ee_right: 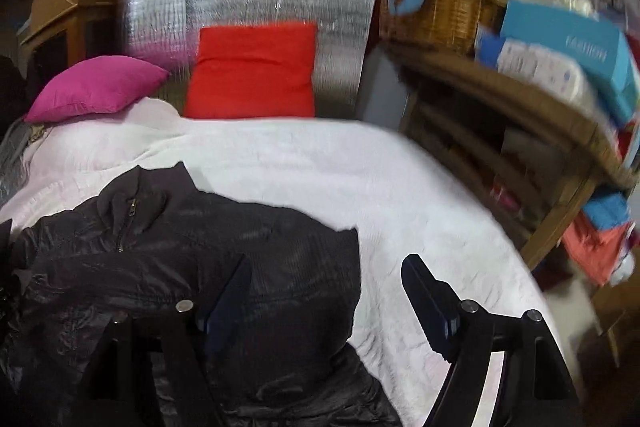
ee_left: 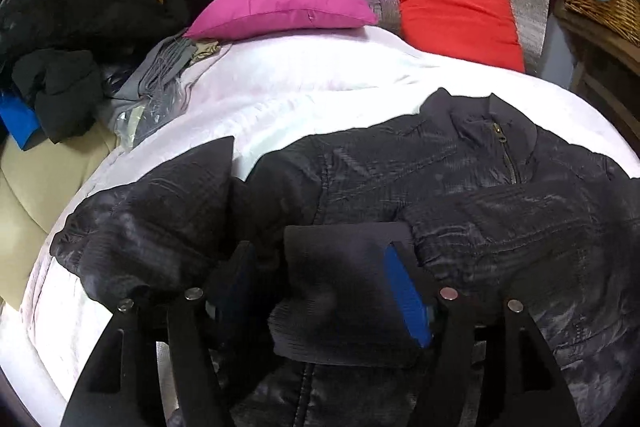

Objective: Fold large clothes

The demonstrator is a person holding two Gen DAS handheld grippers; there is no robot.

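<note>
A black quilted zip-front jacket (ee_left: 460, 187) lies spread on the white quilted bedcover (ee_left: 304, 87), its collar toward the magenta pillow (ee_left: 280, 7) and the red cushion (ee_left: 460, 15) at the bed's head. One sleeve is folded across the jacket's chest, and its ribbed cuff (ee_left: 340, 291) lies between the fingers of the left gripper (ee_left: 320, 291). That gripper's jaws stand apart, the blue pad beside the cuff without pressing on it. The right gripper (ee_right: 328, 303) hangs over the jacket's other side, where the jacket (ee_right: 192, 251) meets the bare bedcover (ee_right: 360, 167); its jaws stand wide apart, holding nothing. A wicker basket (ee_right: 432, 11) sits on wooden shelving beyond the red cushion (ee_right: 252, 71).
</note>
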